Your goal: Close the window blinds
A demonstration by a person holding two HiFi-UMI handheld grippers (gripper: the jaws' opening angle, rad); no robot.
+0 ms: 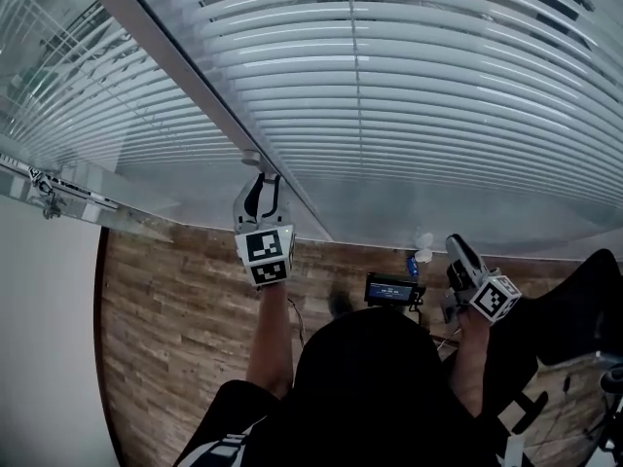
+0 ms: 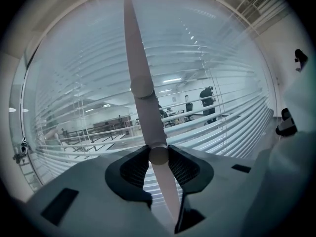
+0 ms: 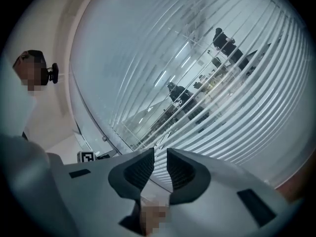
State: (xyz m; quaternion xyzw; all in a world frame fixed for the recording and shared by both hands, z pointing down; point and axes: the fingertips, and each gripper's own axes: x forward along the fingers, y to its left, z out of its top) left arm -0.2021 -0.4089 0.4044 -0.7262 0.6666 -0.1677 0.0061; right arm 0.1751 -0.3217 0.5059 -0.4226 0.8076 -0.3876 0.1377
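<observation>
two grippers face the window blinds (image 1: 409, 95), whose slats look partly open. the left gripper (image 2: 159, 158) is clamped on the blinds' tilt wand (image 2: 139, 68). the right gripper (image 3: 159, 168) hangs near the blinds' lower edge, jaws slightly apart with nothing between them.

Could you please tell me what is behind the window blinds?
Through the blinds an office shows: desks, ceiling lights, a standing person. The slats cover the rest.

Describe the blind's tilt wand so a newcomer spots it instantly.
Find the window blinds covering the glass. In front of them hangs a pale tilt wand, clamped in the left tool. It's the one slim rod crossing the horizontal slats, with a thicker joint partway up.
</observation>
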